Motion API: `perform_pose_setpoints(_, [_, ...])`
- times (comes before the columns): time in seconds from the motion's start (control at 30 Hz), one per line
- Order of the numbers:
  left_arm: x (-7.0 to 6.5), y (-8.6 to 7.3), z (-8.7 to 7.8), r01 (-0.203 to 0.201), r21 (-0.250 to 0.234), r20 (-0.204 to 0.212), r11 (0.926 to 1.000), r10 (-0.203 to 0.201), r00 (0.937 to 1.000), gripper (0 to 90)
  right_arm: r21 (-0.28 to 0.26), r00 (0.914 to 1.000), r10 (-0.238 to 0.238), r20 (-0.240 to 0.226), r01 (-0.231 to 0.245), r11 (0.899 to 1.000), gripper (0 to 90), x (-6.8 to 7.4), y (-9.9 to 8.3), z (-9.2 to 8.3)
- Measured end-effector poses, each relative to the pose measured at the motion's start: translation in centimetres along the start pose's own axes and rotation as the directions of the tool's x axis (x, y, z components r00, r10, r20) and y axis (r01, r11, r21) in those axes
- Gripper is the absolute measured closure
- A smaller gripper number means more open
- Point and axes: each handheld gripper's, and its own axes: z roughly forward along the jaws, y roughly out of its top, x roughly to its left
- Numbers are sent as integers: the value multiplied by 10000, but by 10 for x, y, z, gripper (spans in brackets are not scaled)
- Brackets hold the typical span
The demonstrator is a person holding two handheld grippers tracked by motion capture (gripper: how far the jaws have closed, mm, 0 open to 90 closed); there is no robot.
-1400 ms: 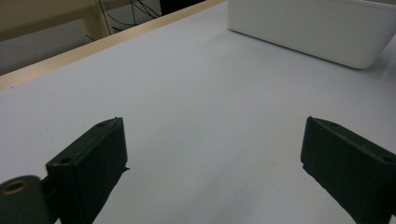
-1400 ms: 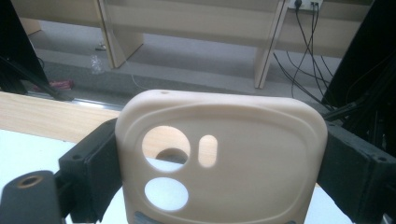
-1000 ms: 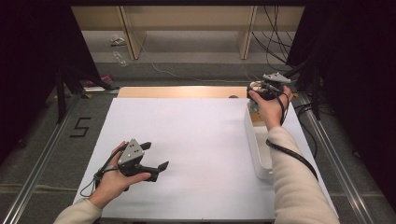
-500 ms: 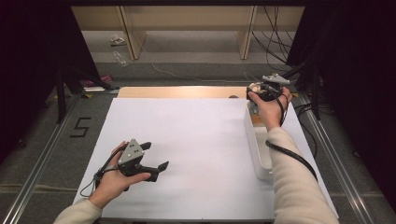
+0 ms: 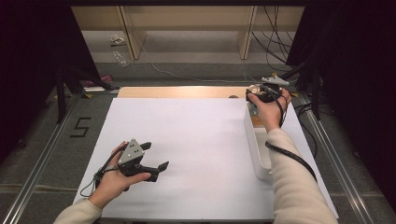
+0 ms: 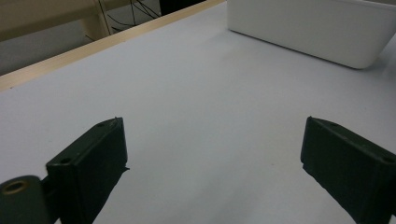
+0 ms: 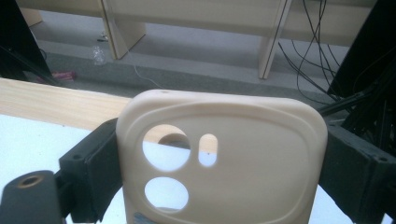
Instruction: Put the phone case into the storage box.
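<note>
A cream phone case [image 7: 243, 158] with camera cut-outs stands upright between the jaws of my right gripper [image 7: 224, 140], which is shut on its two sides. In the high view that right gripper [image 5: 262, 93] is held over the far end of a long white bin [image 5: 254, 140] at the right of the table. My left gripper [image 5: 155, 156] rests near the front left of the white sheet [image 5: 196, 140], open with nothing between its jaws. The left gripper view looks along my left gripper [image 6: 212, 154] across bare sheet toward the white bin [image 6: 308, 28].
A wooden strip [image 5: 177, 92] runs along the table's far edge. Beyond it lie a floor with cables [image 5: 275, 32] and wooden shelf legs [image 5: 128, 32]. Metal rails flank the table, and a "5" mark [image 5: 80, 127] is on the left floor.
</note>
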Motion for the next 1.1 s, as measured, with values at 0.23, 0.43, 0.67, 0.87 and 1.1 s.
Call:
perform_pose_setpoints(0.23, [0,0,0,2,-1,-1,10000,-2,10000,68,12,10000,-11,1,11,10000,113,0,-2,1])
perform_pose_setpoints(0.43, [0,0,0,-1,9,1,10000,1,10000,68,38,10000,5,37,-5,10000,113,1,-3,2])
perform_pose_setpoints(0.67, [0,0,0,2,5,6,10000,-2,10000,68,36,10000,30,68,-30,10000,112,2,-4,3])
perform_pose_setpoints(0.87, [0,0,0,2,2,11,10000,-2,10000,68,35,10000,-26,54,25,10000,107,1,-5,3])
perform_pose_setpoints(1.1, [0,0,0,4,5,20,10000,-4,10000,68,63,9998,-158,-77,159,9999,2,1,-7,6])
